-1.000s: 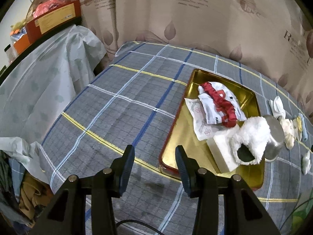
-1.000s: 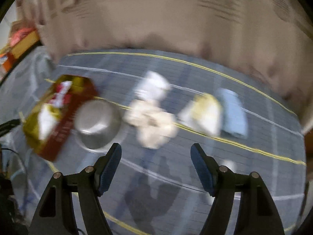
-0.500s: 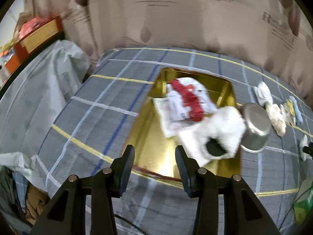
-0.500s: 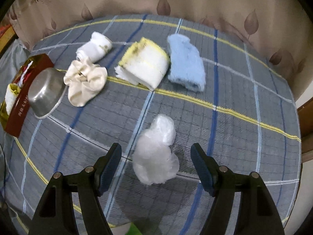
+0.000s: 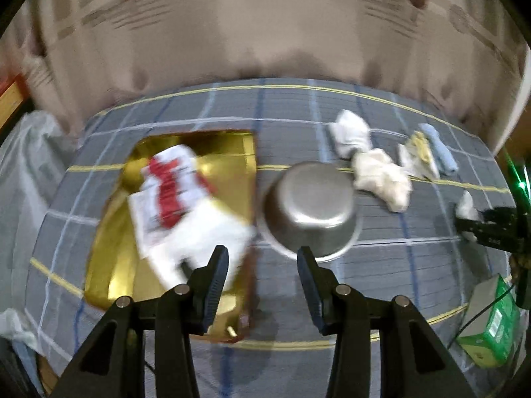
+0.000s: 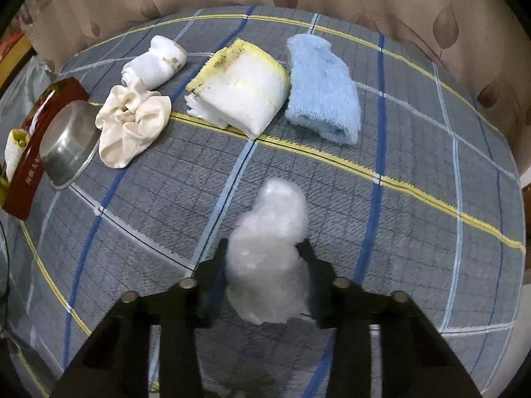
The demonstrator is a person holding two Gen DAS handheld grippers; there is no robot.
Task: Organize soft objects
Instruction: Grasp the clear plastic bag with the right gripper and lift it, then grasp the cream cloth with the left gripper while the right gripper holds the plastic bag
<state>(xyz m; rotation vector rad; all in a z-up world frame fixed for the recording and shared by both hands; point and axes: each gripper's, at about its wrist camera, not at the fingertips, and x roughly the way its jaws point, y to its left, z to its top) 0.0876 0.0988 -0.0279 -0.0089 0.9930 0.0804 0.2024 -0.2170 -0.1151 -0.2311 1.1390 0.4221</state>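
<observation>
A white fluffy wad lies on the checked cloth, and the jaws of my right gripper are closing on it, with the pads pressed against its sides. Beyond it lie a blue towel, a yellow-edged white cloth, a crumpled cream cloth and a rolled white sock. My left gripper is open and holds nothing; it hangs over the gap between the gold tray and the upturned steel bowl. White and red soft things lie in the tray, blurred.
A beige curtain hangs behind the table. A green box stands at the near right. Plastic sheeting covers something to the left of the table. The checked tablecloth is bare to the right of the wad.
My right gripper came down over the white wad and closed its fingers onto it. The left gripper swept right, from the tray's left edge to between the tray and the bowl.
</observation>
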